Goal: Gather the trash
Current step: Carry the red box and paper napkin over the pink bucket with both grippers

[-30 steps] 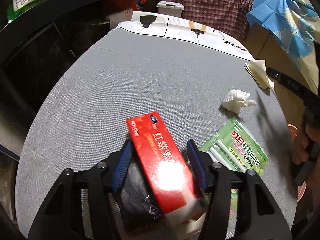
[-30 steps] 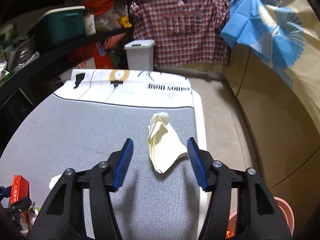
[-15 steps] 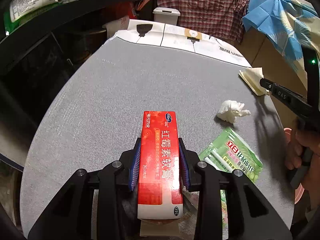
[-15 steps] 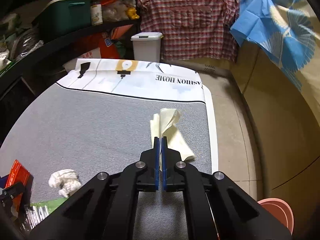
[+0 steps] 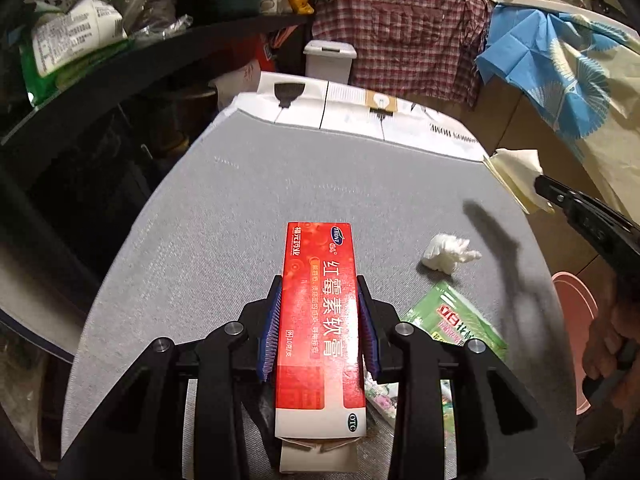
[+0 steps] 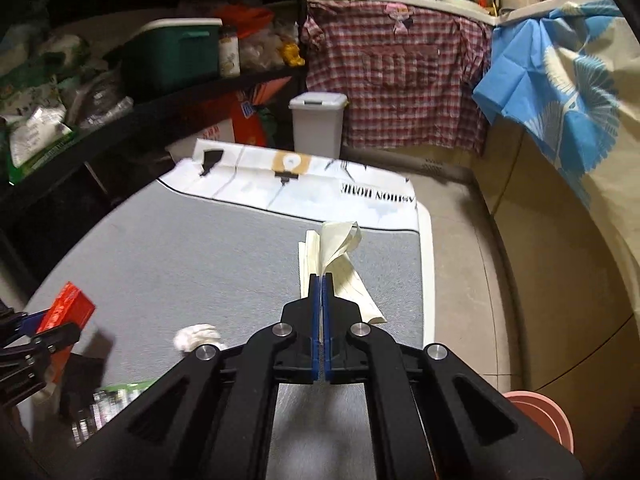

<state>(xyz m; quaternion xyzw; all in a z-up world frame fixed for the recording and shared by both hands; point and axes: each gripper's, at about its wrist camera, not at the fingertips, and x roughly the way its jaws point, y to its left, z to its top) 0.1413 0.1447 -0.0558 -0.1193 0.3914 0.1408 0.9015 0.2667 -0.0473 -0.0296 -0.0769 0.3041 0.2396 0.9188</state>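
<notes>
My left tool (image 5: 320,328) is clamped part-way open across the width of a red carton (image 5: 320,320), its pads pressing the long side walls near the middle while the open flap end hangs back toward me. It is light, thin card that I judge will cave if squeezed harder, so the hold on the side edges suits it. My right tool (image 6: 322,292) is pinched fully closed on a cream folded napkin (image 6: 340,256) at the far right edge of the grey counter (image 5: 240,208); it is limp paper that droops and could tear or slip out, so a bite deep into the folds is safest. A crumpled white tissue (image 5: 448,254) and a green wrapper (image 5: 452,316) lie on the counter between the two tools, both feather-light. A pink bin (image 6: 540,416) sits low to the right, likely where it all goes.
</notes>
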